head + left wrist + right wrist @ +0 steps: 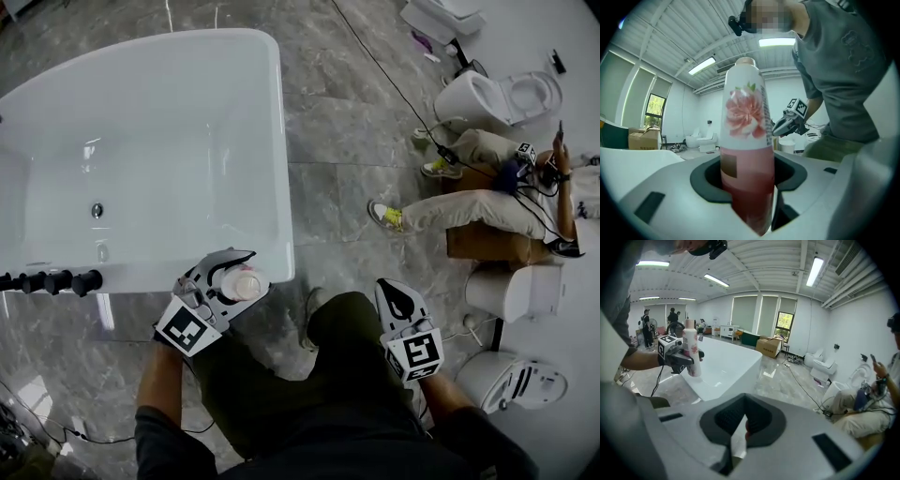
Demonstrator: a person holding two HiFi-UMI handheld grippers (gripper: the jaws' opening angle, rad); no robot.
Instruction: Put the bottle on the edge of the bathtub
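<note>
A white bottle [246,285] with a pink flower label and a pink lower half stands upright in my left gripper [234,272], which is shut on it. It hangs just off the near right corner of the white bathtub [281,169], level with the rim. In the left gripper view the bottle [745,140] fills the middle, clamped between the jaws. My right gripper [395,294] hovers over the person's right knee, shut and empty. The right gripper view shows the bottle [692,352] beside the tub [731,364].
Black tap knobs [52,281] line the tub's near rim at left, and a drain [97,210] sits in its floor. A seated person [487,202] and several toilets [497,98] are at right. A black cable [394,84] crosses the grey tiles.
</note>
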